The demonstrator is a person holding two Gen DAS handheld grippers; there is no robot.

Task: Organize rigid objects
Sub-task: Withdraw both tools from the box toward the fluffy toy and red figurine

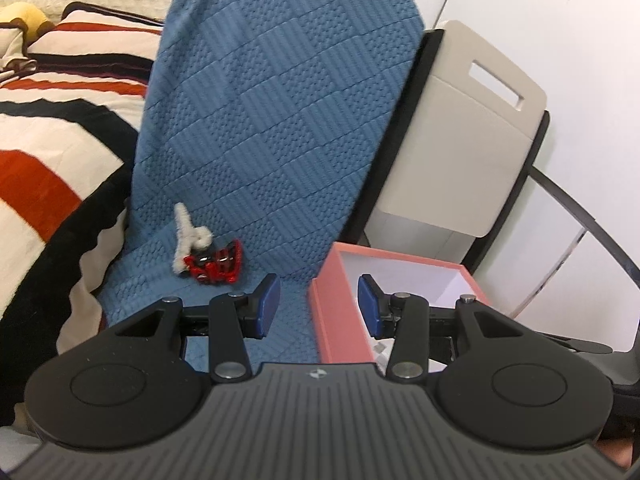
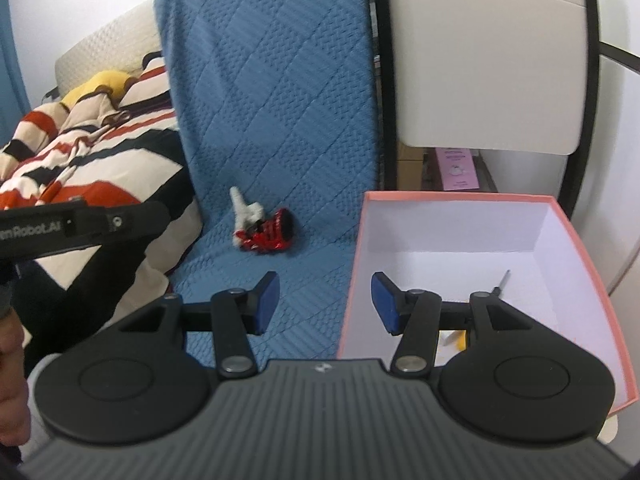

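Observation:
A red hair claw [image 1: 216, 266] lies against a fuzzy white hair claw [image 1: 190, 236] on the blue quilted cover [image 1: 260, 120]; both also show in the right wrist view, red hair claw [image 2: 272, 234] and white hair claw [image 2: 246, 210]. An open pink box [image 2: 456, 198] with a white inside stands to their right and holds a small dark tool [image 2: 502, 282] and a yellow item [image 2: 460, 338]. My left gripper [image 1: 318, 306] is open and empty, over the box's left wall [image 1: 332, 304]. My right gripper [image 2: 324, 304] is open and empty, straddling the box's left wall.
A striped red, black and cream blanket [image 1: 52, 152] lies to the left. A beige chair back [image 1: 460, 128] stands behind the box, with a white wall [image 1: 580, 20] beyond. The left gripper's body [image 2: 80, 226] reaches in at the right wrist view's left edge.

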